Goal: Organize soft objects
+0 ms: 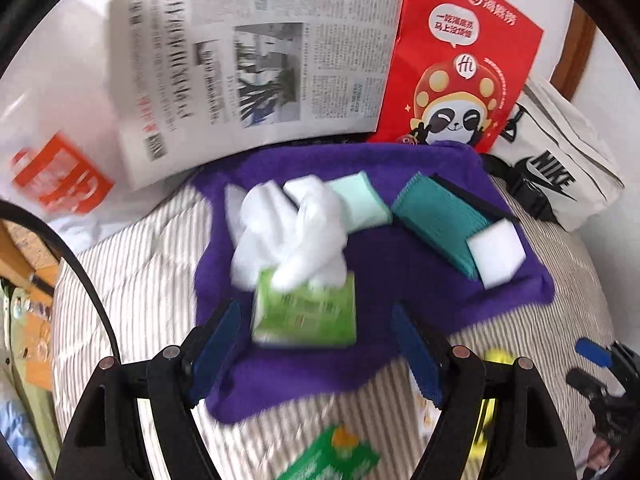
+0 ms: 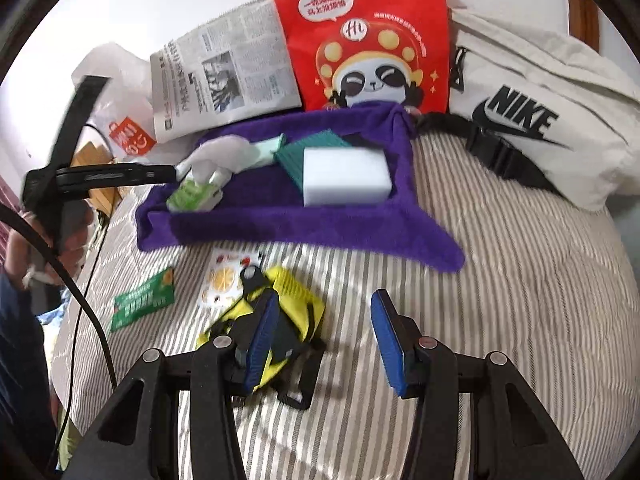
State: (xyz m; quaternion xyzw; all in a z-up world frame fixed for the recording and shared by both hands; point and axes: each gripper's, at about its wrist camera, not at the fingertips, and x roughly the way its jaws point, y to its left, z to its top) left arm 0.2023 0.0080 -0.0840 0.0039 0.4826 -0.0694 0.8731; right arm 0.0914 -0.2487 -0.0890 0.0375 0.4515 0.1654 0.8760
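Observation:
A purple towel (image 1: pixel 400 276) (image 2: pixel 288 220) lies on the striped bed. On it lie a green tissue pack (image 1: pixel 306 312) (image 2: pixel 192 196) with white tissue (image 1: pixel 288 232) sticking out, a pale mint sponge (image 1: pixel 360 200), a teal cloth (image 1: pixel 436 220) (image 2: pixel 308 152) and a white foam block (image 1: pixel 496 252) (image 2: pixel 346 174). My left gripper (image 1: pixel 316 344) is open, its fingers either side of the tissue pack, apart from it. My right gripper (image 2: pixel 324 336) is open and empty over the bed, its left finger above a yellow and black pouch (image 2: pixel 280 320).
A newspaper (image 1: pixel 248 64), a red panda bag (image 1: pixel 452 60) (image 2: pixel 360 36) and a white Nike bag (image 2: pixel 540 120) stand behind the towel. A green packet (image 2: pixel 144 300) and a fruit-print packet (image 2: pixel 224 280) lie on the striped bedding (image 2: pixel 500 300). A white plastic bag (image 1: pixel 52 152) lies at left.

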